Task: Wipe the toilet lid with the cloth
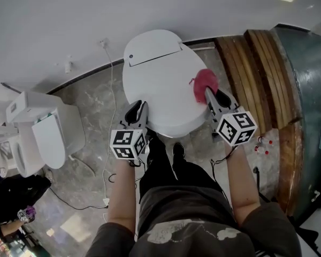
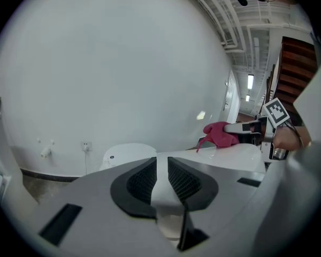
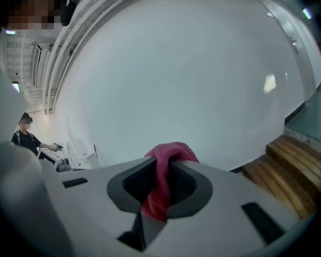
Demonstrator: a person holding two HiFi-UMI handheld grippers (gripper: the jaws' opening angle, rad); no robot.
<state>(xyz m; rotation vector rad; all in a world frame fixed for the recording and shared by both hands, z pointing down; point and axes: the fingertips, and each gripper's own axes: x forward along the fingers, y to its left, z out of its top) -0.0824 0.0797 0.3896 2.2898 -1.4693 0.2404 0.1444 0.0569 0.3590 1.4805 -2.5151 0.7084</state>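
Pinching cloth [image 1: 204, 83], right gripper [image 1: 208, 93] flanks toilet lid [image 1: 160, 87], long axis wallward; left gripper [image 1: 138, 106] slightly parted, empty.

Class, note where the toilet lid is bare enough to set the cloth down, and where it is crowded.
Bare: the middle and back of the toilet lid, between the two grippers. Crowded: its front-left edge, where the left gripper is, with nothing between its jaws, and its right edge, where the right gripper clamps the cloth.
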